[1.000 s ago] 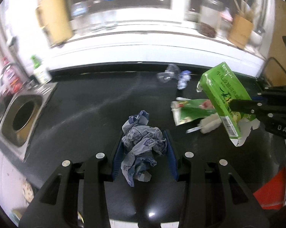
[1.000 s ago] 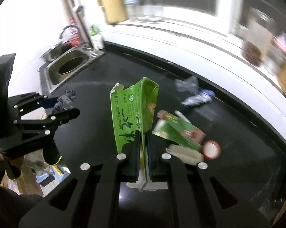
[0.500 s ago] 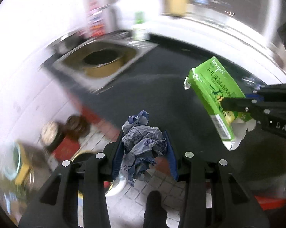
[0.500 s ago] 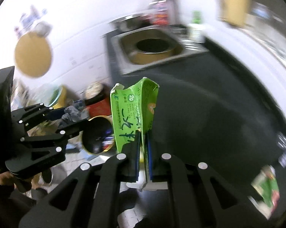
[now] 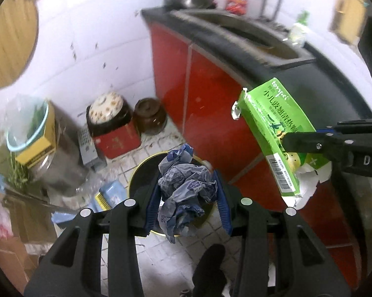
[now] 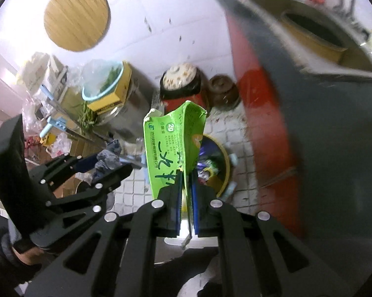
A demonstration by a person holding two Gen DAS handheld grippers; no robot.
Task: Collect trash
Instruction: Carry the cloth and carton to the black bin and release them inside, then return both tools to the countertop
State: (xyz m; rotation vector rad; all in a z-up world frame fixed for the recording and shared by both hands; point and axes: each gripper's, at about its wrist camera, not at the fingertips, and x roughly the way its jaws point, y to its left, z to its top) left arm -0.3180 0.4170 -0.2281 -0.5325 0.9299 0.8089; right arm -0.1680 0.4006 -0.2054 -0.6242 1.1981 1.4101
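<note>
So I'm looking down past the edge of the black countertop (image 5: 317, 74), which is running along the right with the red cabinet doors (image 5: 205, 94) under it and the steel sink (image 6: 317, 39) set into it near the far end. Below that I'm seeing the white tiled floor (image 5: 166, 250), and right under both grippers the round yellow-rimmed trash bin (image 5: 146, 173) is sitting on it; from the right wrist I'm making out some wrappers already lying inside the bin. My left gripper (image 5: 186, 198) is pinching the crumpled blue-grey wrapper (image 5: 183, 188) between its blue pads, and it's hanging directly over the bin's opening. My right gripper (image 6: 186, 193) is squeezing its pads almost together on the flattened green carton (image 6: 171, 148), which is sticking up torn-end-first, tilted, and hovering over the bin's near rim; in the left view that carton is floating off to the right in front of the cabinet. Against the white tiled wall a patterned-lid pot (image 5: 106, 109) is resting on a red box, a brown jar (image 5: 148, 118) is sitting just beside it, and a light blue basin (image 6: 104, 79) with greens is perched on a yellow box further left.
</note>
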